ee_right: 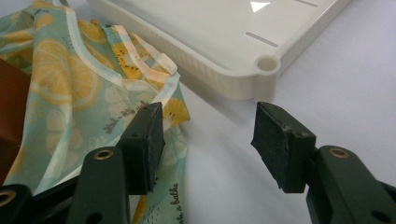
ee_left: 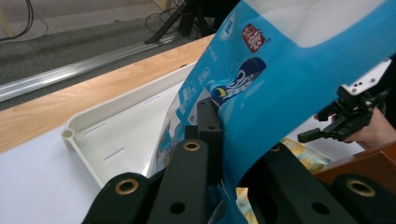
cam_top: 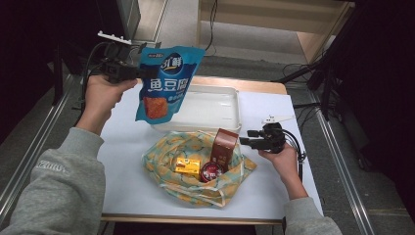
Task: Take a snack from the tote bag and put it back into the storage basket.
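The left gripper [cam_top: 139, 72] holds a blue snack pouch [cam_top: 164, 83] by its edge, aloft over the white tray [cam_top: 234, 100]. The right gripper [cam_top: 244, 141] waits, fingers apart, beside the fruit-print bag [cam_top: 166, 149]. Pinched so thinly, the slick pouch could slip and miss the tray.

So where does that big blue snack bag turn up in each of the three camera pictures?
High view: the blue snack bag hangs at upper left, held up above the table.
Left gripper view: it fills the right and middle, pinched between the jaws.
Right gripper view: I can't find it there.
Shared landmark: the white tray, seen in all three.
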Demonstrator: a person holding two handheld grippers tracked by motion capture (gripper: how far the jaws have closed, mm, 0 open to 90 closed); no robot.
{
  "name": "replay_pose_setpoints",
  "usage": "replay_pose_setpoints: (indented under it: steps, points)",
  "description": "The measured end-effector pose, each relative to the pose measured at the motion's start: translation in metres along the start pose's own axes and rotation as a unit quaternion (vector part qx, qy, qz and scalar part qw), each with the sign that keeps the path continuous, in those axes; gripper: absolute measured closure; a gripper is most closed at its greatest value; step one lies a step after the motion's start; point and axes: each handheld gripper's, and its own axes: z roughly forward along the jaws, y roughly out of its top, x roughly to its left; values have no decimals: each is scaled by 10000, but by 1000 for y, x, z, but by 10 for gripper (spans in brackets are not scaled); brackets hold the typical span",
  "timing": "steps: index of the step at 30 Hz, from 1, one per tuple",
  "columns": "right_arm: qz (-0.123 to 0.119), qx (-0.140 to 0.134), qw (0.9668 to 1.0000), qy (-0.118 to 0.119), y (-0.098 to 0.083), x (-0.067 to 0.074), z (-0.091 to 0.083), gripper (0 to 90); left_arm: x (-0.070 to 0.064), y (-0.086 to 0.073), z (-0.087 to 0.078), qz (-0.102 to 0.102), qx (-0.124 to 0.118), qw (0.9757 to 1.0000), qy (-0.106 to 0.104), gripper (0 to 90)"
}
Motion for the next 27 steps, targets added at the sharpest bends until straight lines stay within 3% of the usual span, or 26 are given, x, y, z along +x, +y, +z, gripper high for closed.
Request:
replay_pose_setpoints:
  steps: [18, 27]
  points:
    - [-5, 45, 10000, -62, -2, -1, -2, 441, 16, 15, 46, -169, -16, 9998, -99, 874]
    - [-42, 68, 10000, -38, -2, 0, -2, 441, 21, 18, 70, -264, 3, 9996, -23, 874]
